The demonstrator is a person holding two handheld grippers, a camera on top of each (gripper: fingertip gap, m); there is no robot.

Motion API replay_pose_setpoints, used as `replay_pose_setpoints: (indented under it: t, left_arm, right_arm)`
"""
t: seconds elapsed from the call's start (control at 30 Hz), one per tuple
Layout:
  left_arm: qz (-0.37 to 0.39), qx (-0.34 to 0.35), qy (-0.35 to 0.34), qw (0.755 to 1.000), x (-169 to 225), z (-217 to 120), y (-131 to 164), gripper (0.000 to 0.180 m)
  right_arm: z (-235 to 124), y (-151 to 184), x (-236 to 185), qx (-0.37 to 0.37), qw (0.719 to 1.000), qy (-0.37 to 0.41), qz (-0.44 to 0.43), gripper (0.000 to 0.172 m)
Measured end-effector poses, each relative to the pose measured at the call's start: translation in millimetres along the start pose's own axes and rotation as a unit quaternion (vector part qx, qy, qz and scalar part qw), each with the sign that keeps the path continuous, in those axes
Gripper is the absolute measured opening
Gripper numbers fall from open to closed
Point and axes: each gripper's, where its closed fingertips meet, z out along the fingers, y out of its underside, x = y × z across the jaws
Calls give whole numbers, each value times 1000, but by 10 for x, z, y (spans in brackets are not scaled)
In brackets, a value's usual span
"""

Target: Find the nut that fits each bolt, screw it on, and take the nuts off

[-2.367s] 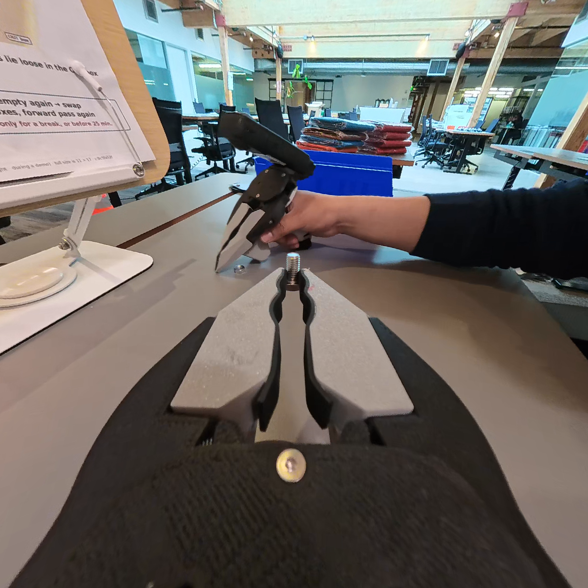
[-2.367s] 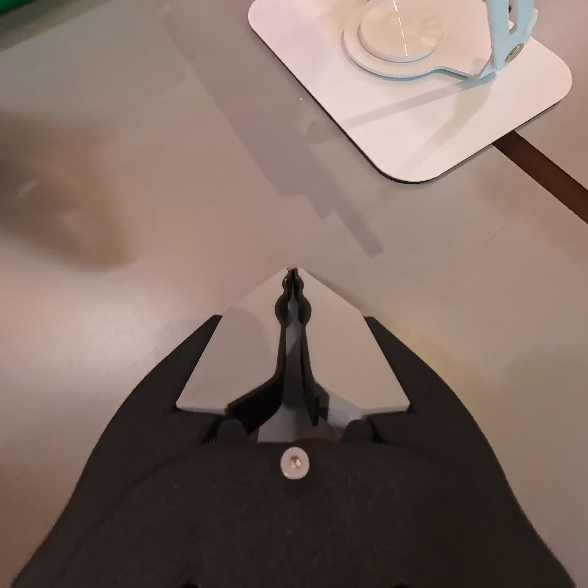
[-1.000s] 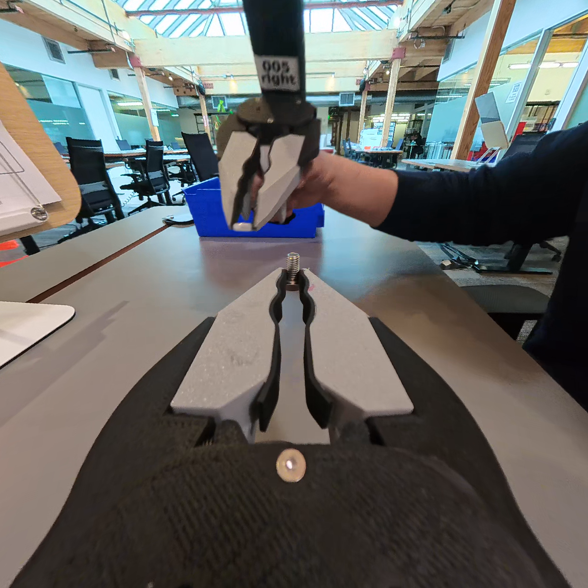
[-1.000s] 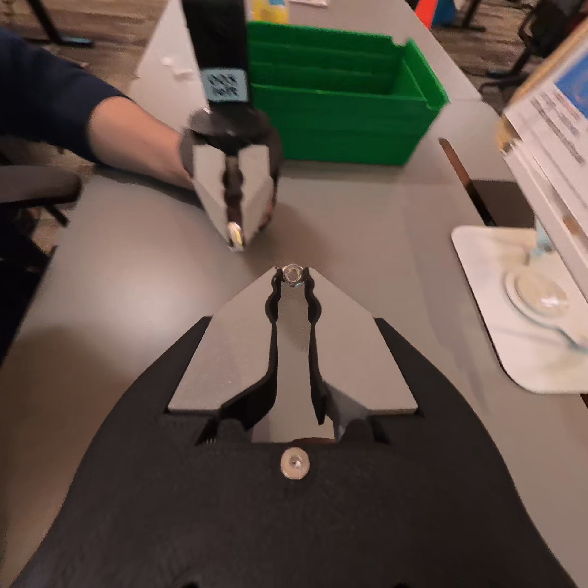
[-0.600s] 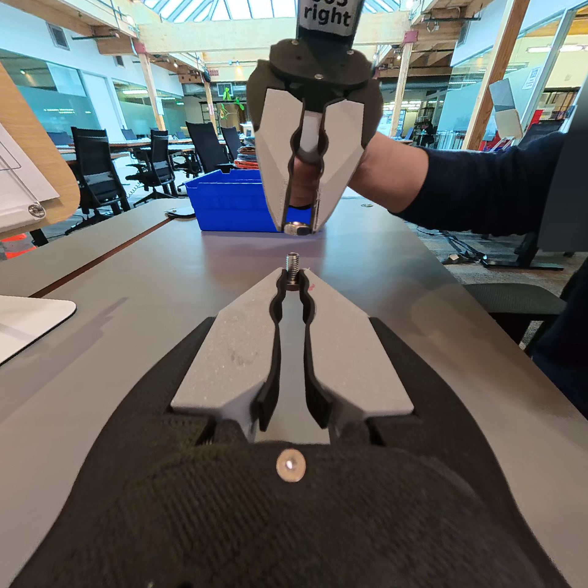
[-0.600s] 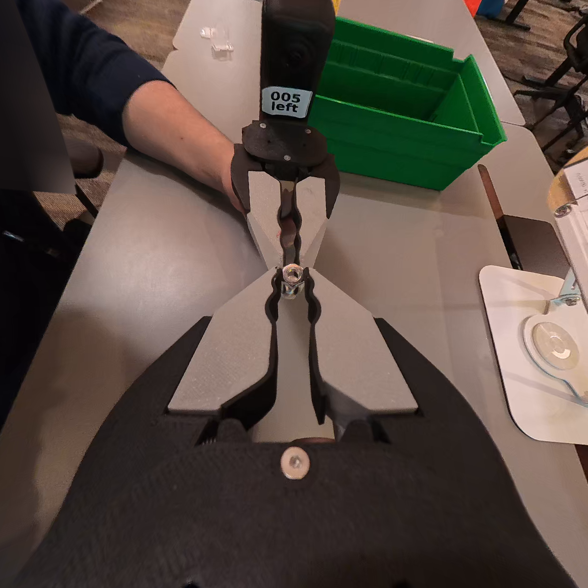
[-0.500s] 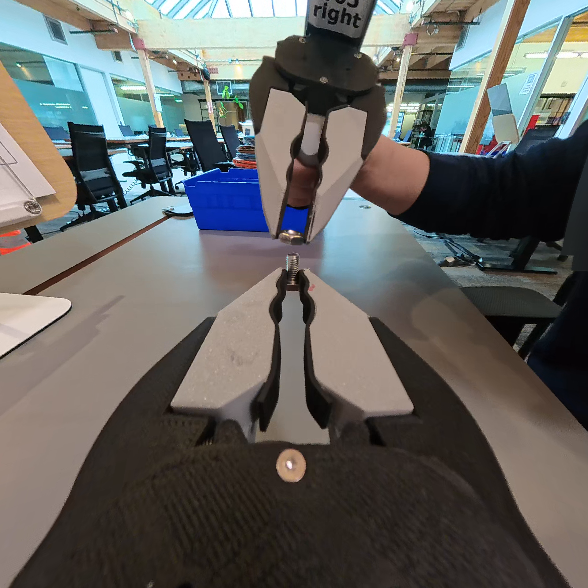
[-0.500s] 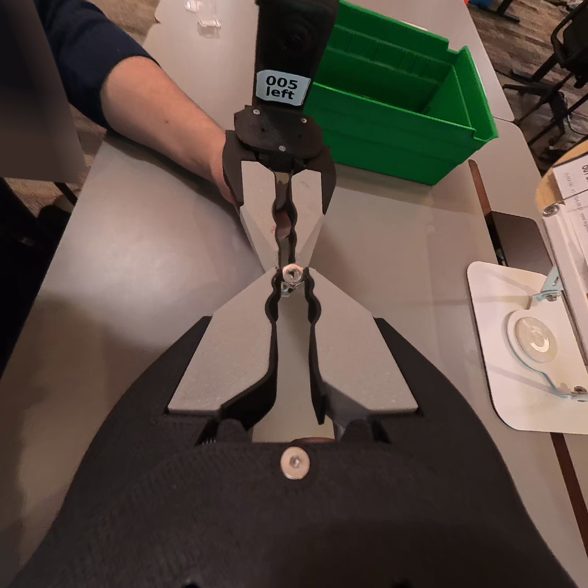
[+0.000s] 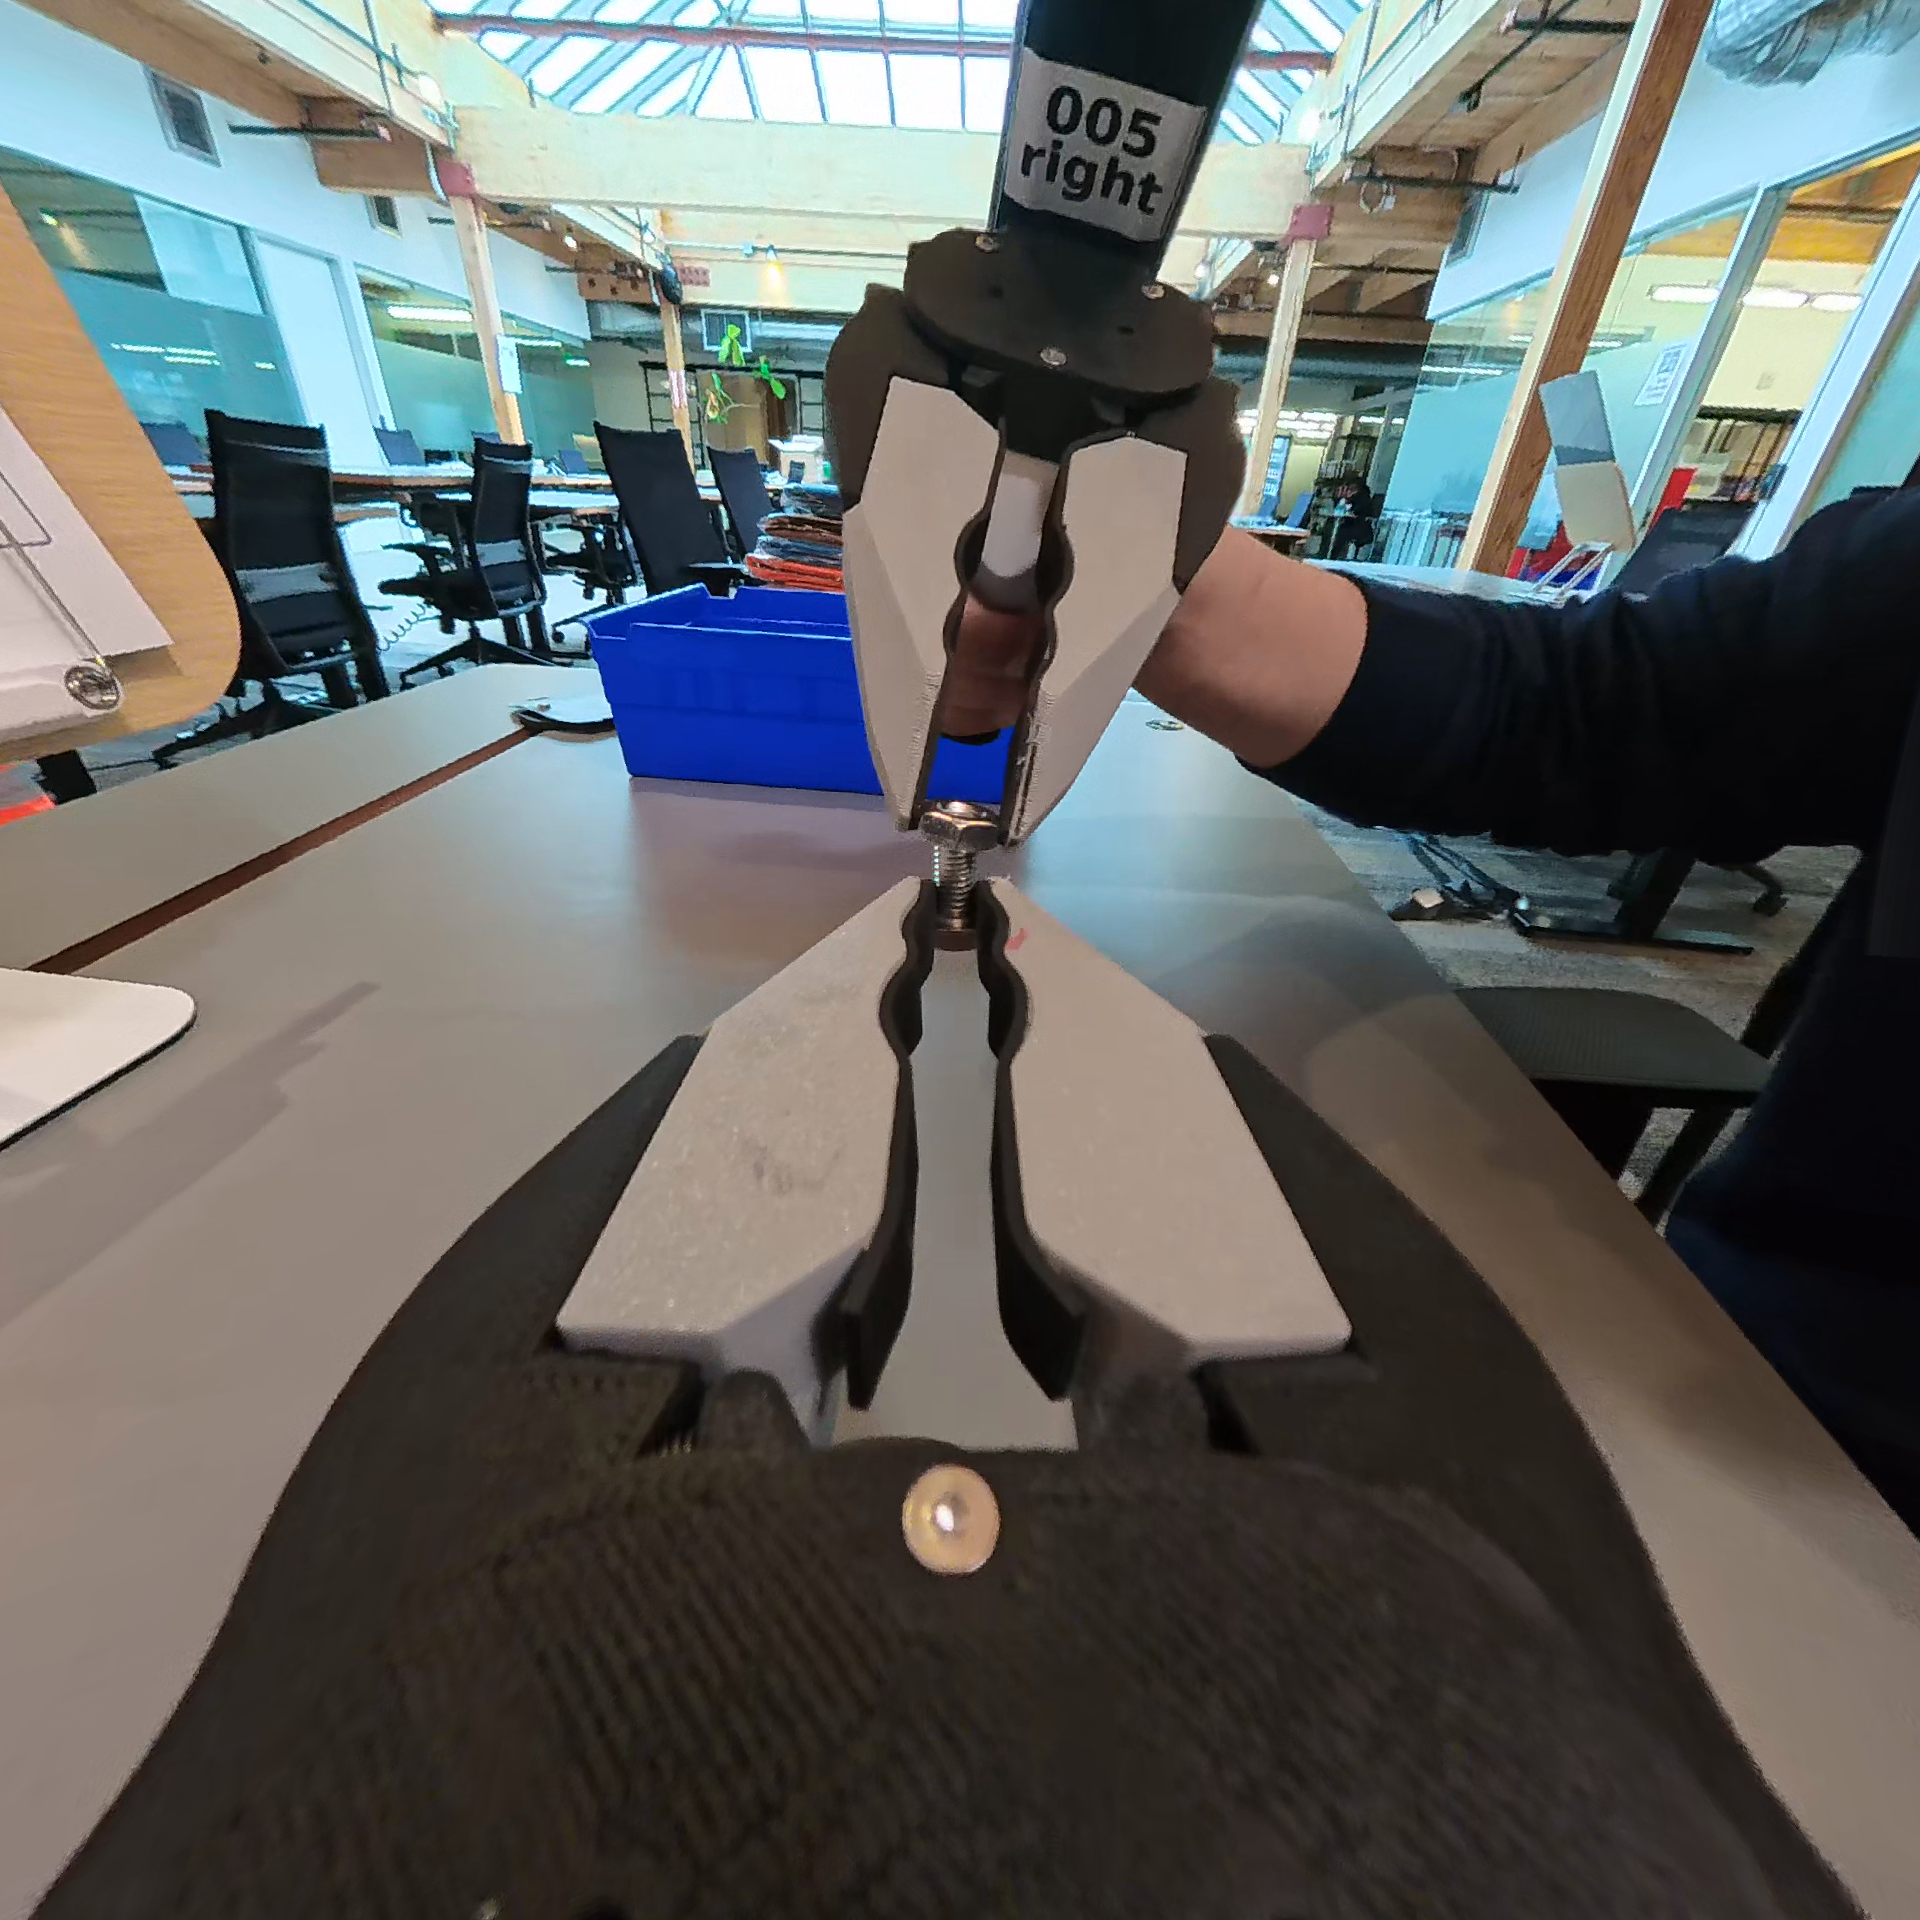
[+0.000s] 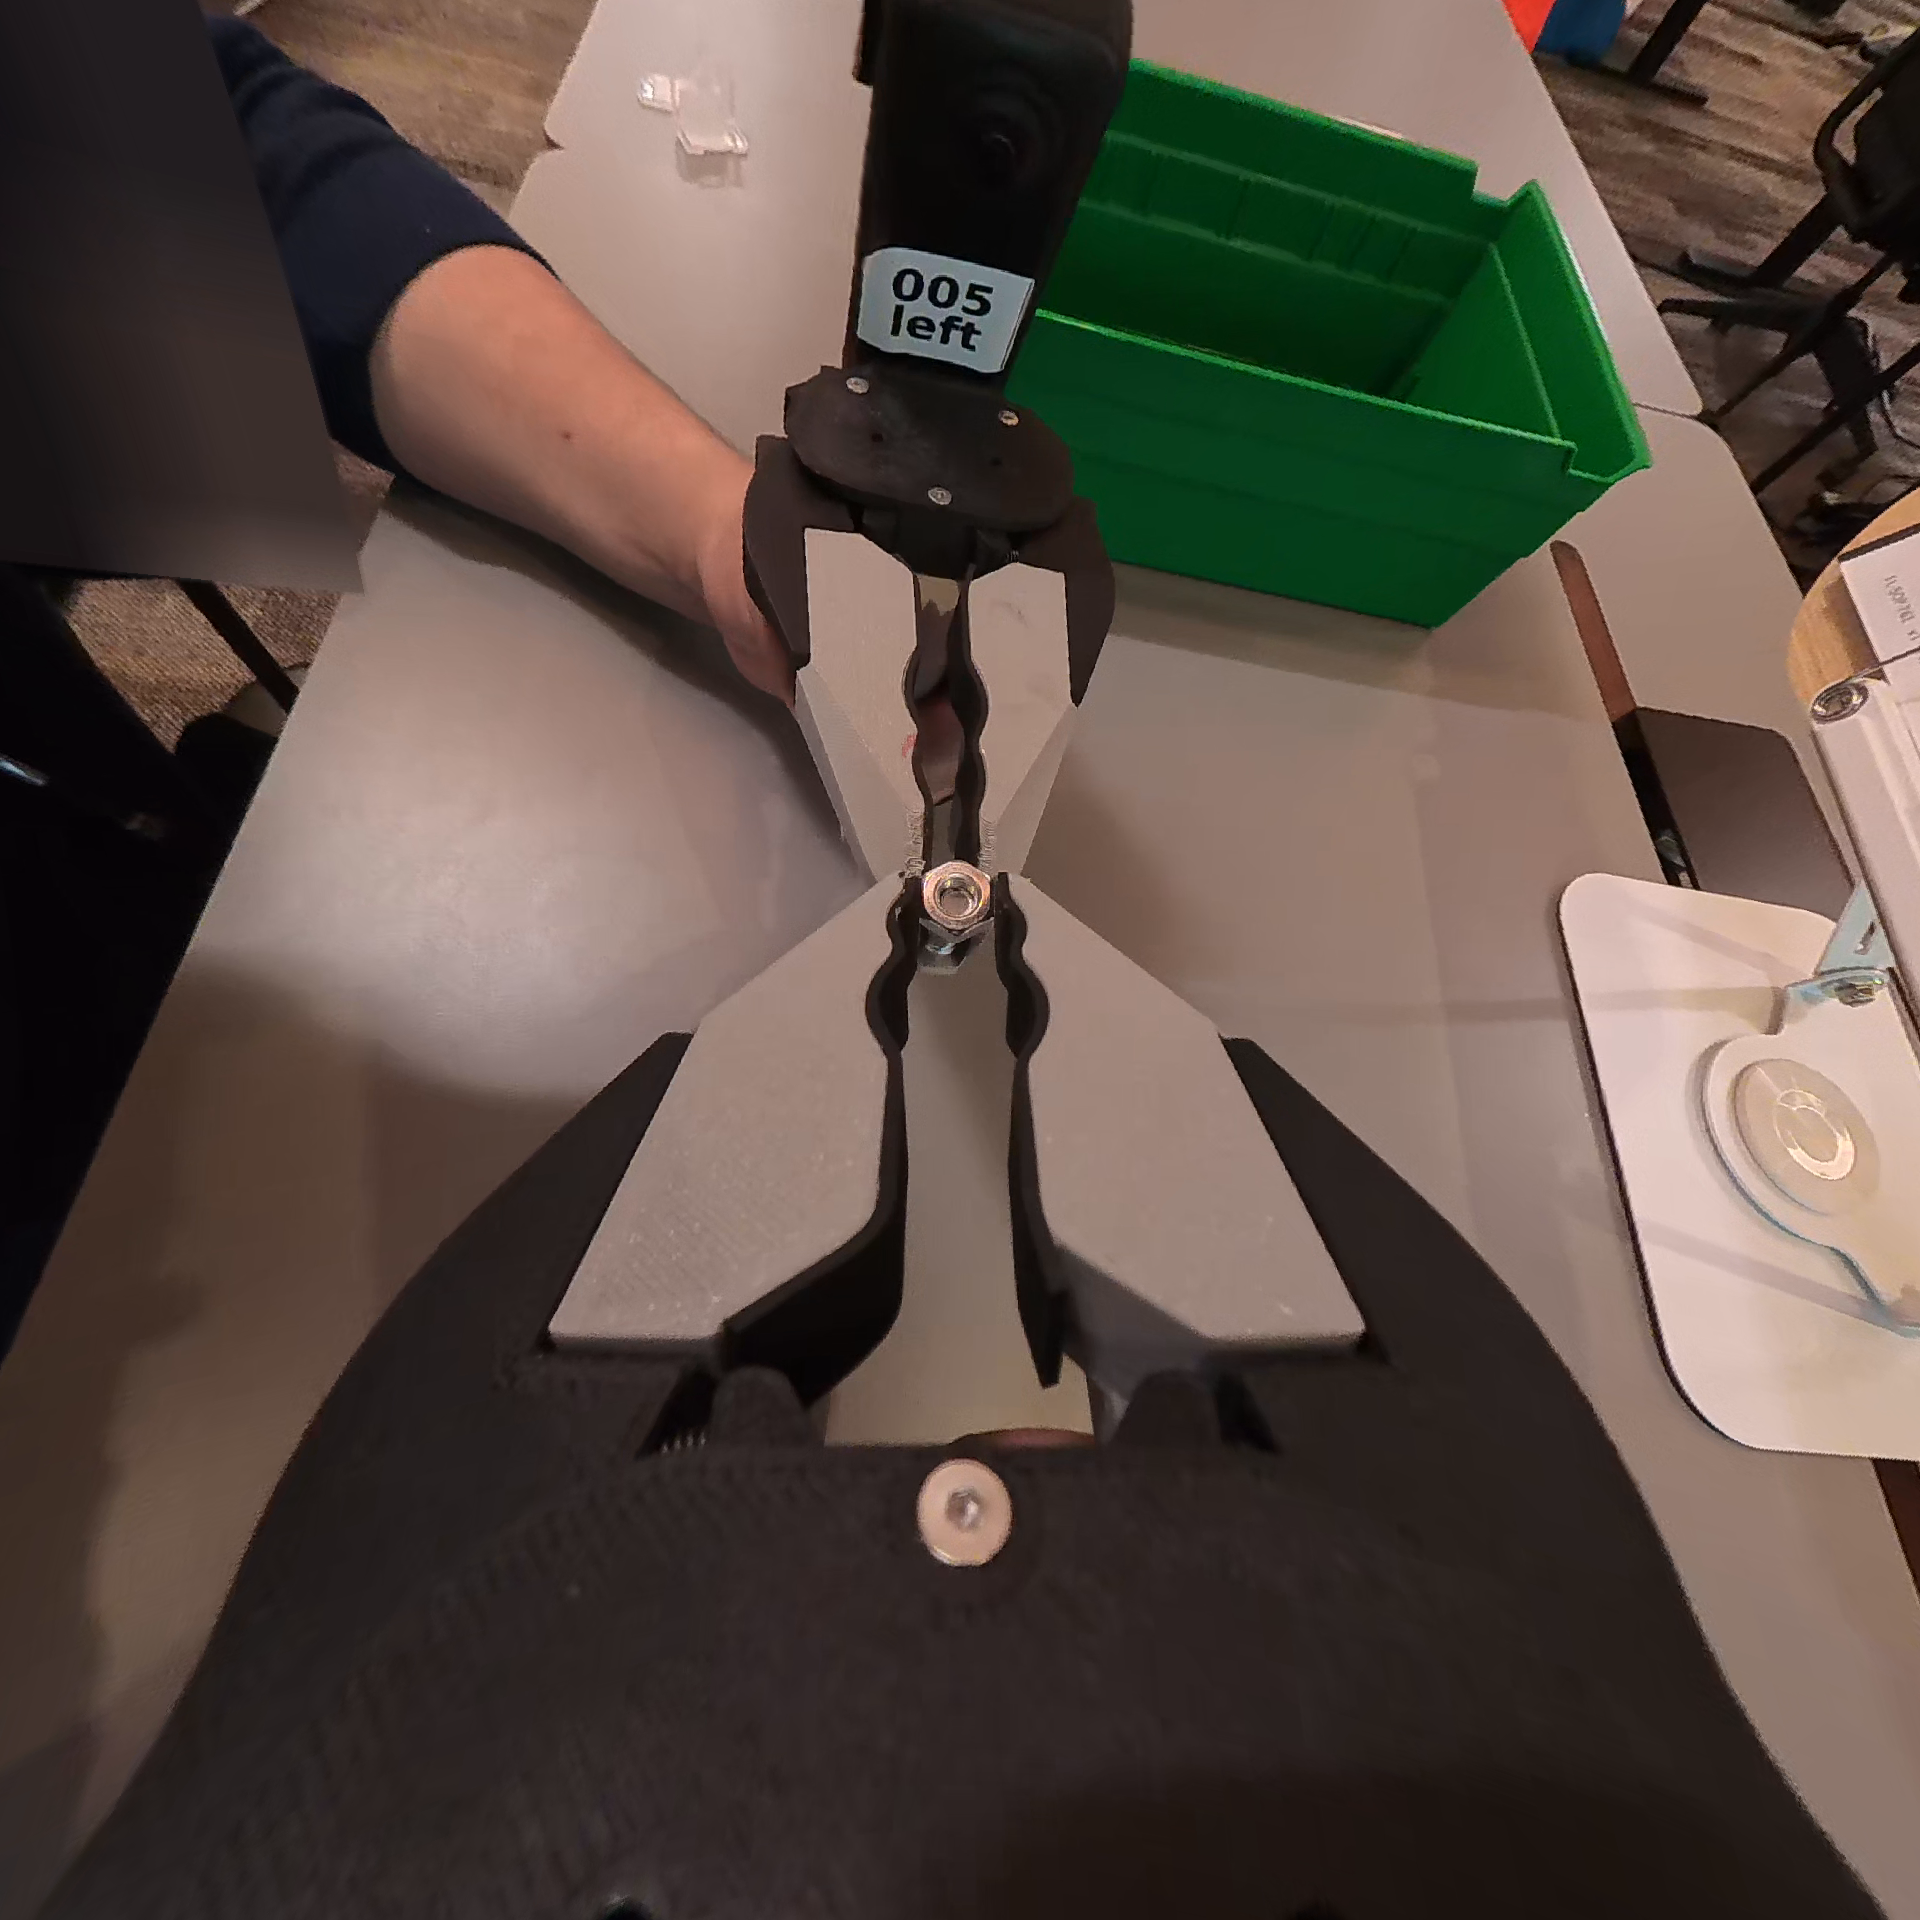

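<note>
Nearest in my left wrist view, the left gripper (image 9: 954, 914) was closed on the lower part of a silver bolt (image 9: 952, 873), its dark fingertip pads (image 9: 906, 925) pressed against either side and the threaded shank standing upright above them, over the grey table (image 9: 416, 935). Directly above, I saw the right gripper (image 9: 961, 821) pointing downward, its jaws clamped on a silver hex nut (image 9: 958, 828) that sat on the top end of the bolt's thread; how far it was threaded on, I could not tell. A hand (image 9: 1236, 644) in a dark sleeve held this gripper from the right.

In my right wrist view, the same nut (image 10: 954, 896) lay between the right gripper's fingertips (image 10: 1001, 914), its bore facing the camera, with the bolt (image 10: 940, 956) just beneath it. The left gripper (image 10: 951, 857) met it tip to tip from the far side, held by a bare forearm.

Farther off, a white stand base (image 10: 1704, 1143) rested on the table at the right edge, and a green bin (image 10: 1351, 457) stood beyond the left gripper. In the left wrist view, a blue bin (image 9: 727, 696) stood on the table behind the right gripper, with office chairs (image 9: 281, 561) beyond it.
</note>
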Motion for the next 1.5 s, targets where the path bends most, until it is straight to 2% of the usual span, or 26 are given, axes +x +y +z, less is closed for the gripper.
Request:
replay_pose_setpoints:
  t: [0.27,0.6,0.9,1.07,1.23,1.33,1.4,1.5]
  left_arm:
    - [30,-31,-15,999,-3,37,87,5]
    - [26,-51,-18,998,-19,59,170,5]
    - [21,-40,-14,999,-10,53,129,5]
    - [20,-33,-13,999,-8,44,102,5]
    - [-5,0,1,1000,6,12,-6,5]
    - [-19,18,11,1000,21,-4,-53,5]
    - [-18,20,14,1000,33,-3,-59,5]
    - [-13,21,19,1000,65,5,-66,5]
  right_arm:
    - [10,104,-24,-48,998,-25,36,11]
    - [32,191,-25,-79,995,-28,46,11]
    - [49,176,-36,-66,996,-34,47,12]
    - [-5,32,-16,-11,998,-23,52,32]
    - [-168,-101,-49,128,990,6,62,45]
    - [-168,-104,-83,178,981,12,78,49]
    - [-130,-108,-60,194,976,17,98,61]
    - [-42,-131,-87,206,973,6,106,61]
